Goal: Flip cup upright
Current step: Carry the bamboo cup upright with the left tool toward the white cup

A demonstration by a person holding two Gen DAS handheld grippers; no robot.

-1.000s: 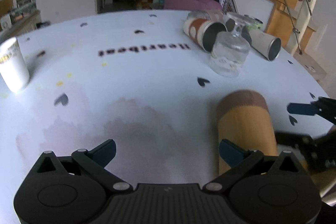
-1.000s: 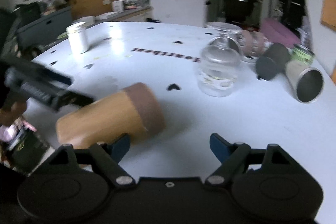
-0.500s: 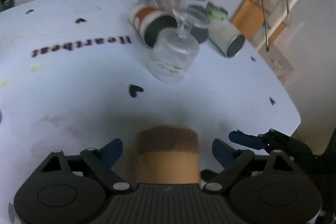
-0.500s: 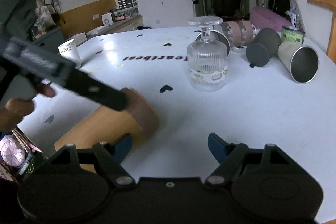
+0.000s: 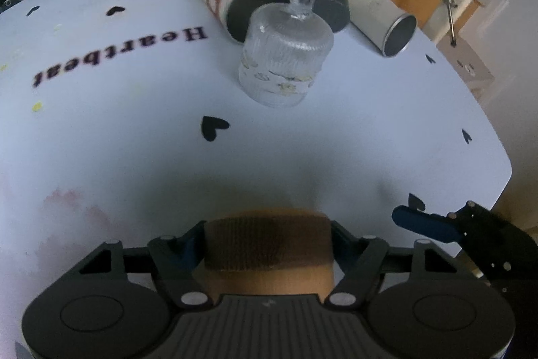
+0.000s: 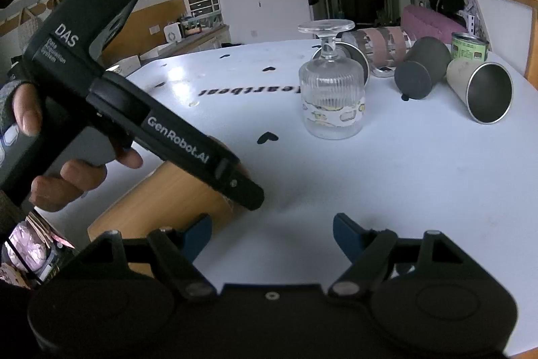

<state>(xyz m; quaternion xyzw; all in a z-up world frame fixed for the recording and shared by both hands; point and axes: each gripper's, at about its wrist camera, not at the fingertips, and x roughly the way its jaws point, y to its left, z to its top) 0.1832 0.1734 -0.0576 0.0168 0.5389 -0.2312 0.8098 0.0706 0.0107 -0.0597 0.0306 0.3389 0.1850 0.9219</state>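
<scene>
The left gripper [image 5: 268, 246] had closed in on the brown paper cup [image 5: 269, 253] within the last second: a second before, the cup lay off to its right with the jaws spread wide, half a second before it sat centred between them with gaps on both sides, and now both blue fingers [image 5: 188, 248] pressed against the cup's dark-banded end, so the jaws were clamped on the cup. The cup still lay on its side near the front edge of the white table [image 5: 336, 140], its long tan body running back under the tool, as the right wrist view showed [image 6: 161, 201]. That grasp meant the reaching part was probably over and the turn to upright had not yet begun. The right gripper [image 6: 272, 234] hung beside the cup with its jaws spread apart and nothing between them, its blue tip just beside the cup's tan wall in its own view. Farther back stood an upside-down ribbed glass [image 5: 285, 56], well apart from the cup, with several other cups lying on their sides behind it, among them a steel-lined one [image 6: 484, 90]. Lifting and rotating the held cup looked unobstructed, since the table just ahead of it was bare.
</scene>
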